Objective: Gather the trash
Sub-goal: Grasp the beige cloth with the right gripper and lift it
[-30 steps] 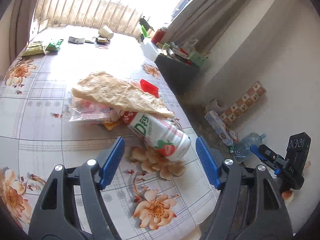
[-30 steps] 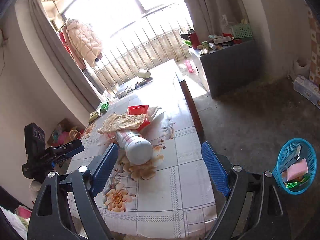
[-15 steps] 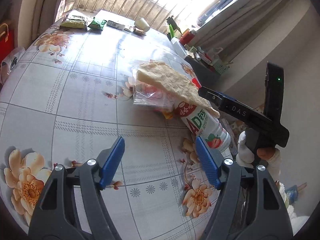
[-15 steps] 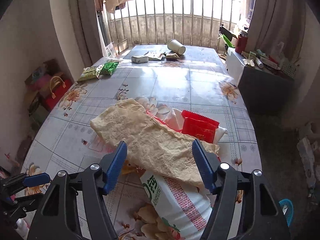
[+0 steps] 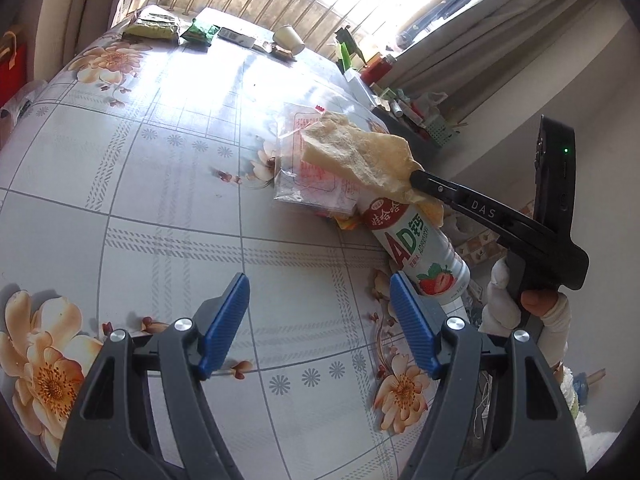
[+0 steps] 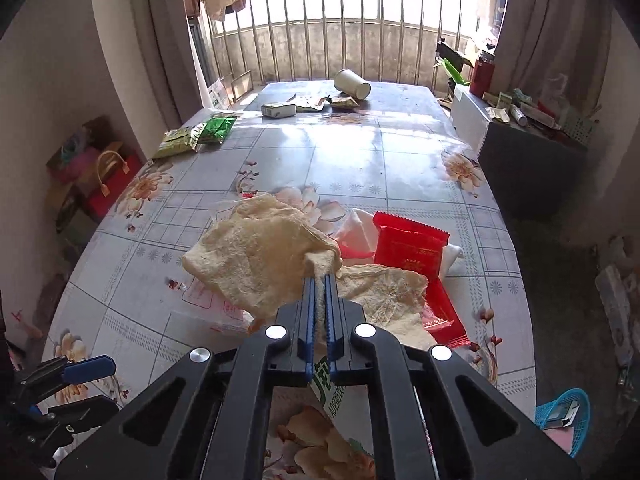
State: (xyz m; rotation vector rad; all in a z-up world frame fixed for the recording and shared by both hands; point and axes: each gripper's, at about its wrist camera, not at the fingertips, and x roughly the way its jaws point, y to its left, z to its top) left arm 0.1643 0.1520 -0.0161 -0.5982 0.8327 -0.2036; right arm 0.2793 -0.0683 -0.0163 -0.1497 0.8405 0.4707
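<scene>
- Room: sunlit, barred window at the far end; long surface (image 6: pixel 360 160) under a glossy floral oilcloth, litter in a near heap and more at the far end.
- Crumpled beige paper towel (image 6: pixel 264 260): on top of the near heap; right tool (image 6: pixel 319 280) is clamped on a fold of it, jaws nearly together. Probably very light, limp and easy to tear; the bunched fold looks a sounder hold than a thin edge.
- Drink bottle (image 5: pixel 420 252): white, strawberry label, lying on its side under the towel near the surface's edge. Judged smooth and liable to roll; best taken across the body.
- Red wrapper (image 6: pixel 408 248) and clear plastic bag (image 5: pixel 308 176): flat, slippery, in the same heap.
- Left tool (image 5: pixel 320 320): jaws wide, nothing between them, over bare oilcloth beside the bottle.
- Paper cup (image 6: pixel 352 84) and green packets (image 6: pixel 196 136): far end, untouched.
- Blue basket (image 6: pixel 564 416): on the floor, right of the surface.
</scene>
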